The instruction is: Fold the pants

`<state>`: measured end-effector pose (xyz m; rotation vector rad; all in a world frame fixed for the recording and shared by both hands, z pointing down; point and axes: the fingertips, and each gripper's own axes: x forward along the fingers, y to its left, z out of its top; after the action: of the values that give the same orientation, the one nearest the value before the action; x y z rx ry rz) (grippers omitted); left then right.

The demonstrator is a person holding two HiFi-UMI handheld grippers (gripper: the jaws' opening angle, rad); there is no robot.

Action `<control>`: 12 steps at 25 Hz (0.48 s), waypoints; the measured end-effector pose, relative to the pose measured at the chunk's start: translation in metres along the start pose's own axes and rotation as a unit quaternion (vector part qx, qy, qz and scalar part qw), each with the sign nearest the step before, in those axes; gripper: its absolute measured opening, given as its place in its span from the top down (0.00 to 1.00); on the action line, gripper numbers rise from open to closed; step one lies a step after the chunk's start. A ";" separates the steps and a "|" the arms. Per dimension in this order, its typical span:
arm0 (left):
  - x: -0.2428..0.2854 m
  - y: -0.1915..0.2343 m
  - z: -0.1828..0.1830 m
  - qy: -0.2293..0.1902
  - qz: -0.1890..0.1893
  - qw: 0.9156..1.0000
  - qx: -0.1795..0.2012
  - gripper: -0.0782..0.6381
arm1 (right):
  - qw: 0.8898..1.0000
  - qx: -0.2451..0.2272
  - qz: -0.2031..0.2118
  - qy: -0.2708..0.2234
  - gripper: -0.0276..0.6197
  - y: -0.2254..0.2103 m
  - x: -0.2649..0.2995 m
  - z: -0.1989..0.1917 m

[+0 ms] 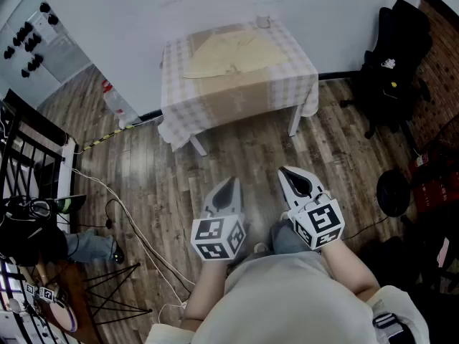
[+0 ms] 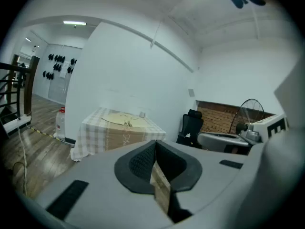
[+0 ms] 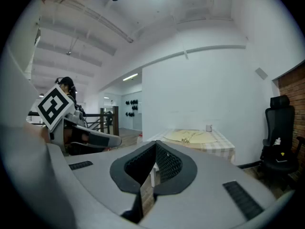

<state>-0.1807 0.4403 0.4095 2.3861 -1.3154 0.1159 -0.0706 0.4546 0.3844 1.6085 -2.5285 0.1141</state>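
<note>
Where the wood floor (image 1: 165, 170) meets the white wall (image 1: 143, 6), a table (image 1: 287, 95) stands under a checked cloth that hangs down its sides. The pants (image 1: 229, 52) lie spread flat on top of it, beige, filling most of the surface. A black chair (image 1: 394, 70) sits by the wall just right of the table, and a dark railing (image 1: 29, 149) runs along the far left. Lower right, a round black fan (image 1: 393, 192) rests on the floor.

Both tools are held close to the person's body, well apart from the table, with a stretch of floor between them and it. The left tool (image 1: 229, 183) has its jaws together – the dark pads (image 2: 138, 161) meet at the tip with nothing gripped. The right tool (image 1: 291, 173) is likewise closed and empty, and both point toward the table.

A white cable (image 1: 122, 213) snakes over the floor to the left – off the line to the table. A clear bottle (image 1: 115, 100) stands by the wall left of the table, and a small cup (image 1: 263, 21) sits at the table's far edge, just beyond the pants.
</note>
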 end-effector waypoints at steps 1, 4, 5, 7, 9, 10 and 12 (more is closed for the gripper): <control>-0.001 0.000 0.001 -0.001 0.000 1.000 0.000 0.88 | 1.000 0.000 0.000 0.000 0.96 0.001 0.000 0.000; -0.004 0.001 0.002 -0.002 0.001 1.000 -0.001 0.88 | 1.000 0.000 0.001 -0.002 0.96 0.004 -0.001 0.002; -0.005 0.001 0.003 -0.003 0.000 1.000 -0.001 0.88 | 1.000 -0.001 0.002 -0.002 0.96 0.005 -0.001 0.003; -0.007 0.001 0.003 -0.004 -0.001 1.000 -0.001 0.88 | 1.000 -0.003 0.003 -0.002 0.96 0.008 -0.001 0.004; -0.009 0.001 0.003 -0.005 -0.002 1.000 -0.002 0.88 | 1.000 -0.005 0.004 -0.004 0.96 0.011 -0.001 0.006; -0.010 0.001 0.003 -0.006 -0.002 1.000 -0.002 0.88 | 1.000 -0.006 0.005 -0.005 0.96 0.012 -0.002 0.006; -0.011 0.001 0.004 -0.007 -0.003 1.000 -0.002 0.88 | 1.000 -0.007 0.004 -0.006 0.96 0.013 -0.002 0.006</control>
<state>-0.1878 0.4473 0.4035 2.3915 -1.3143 0.0943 -0.0815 0.4611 0.3778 1.5984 -2.5383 0.0874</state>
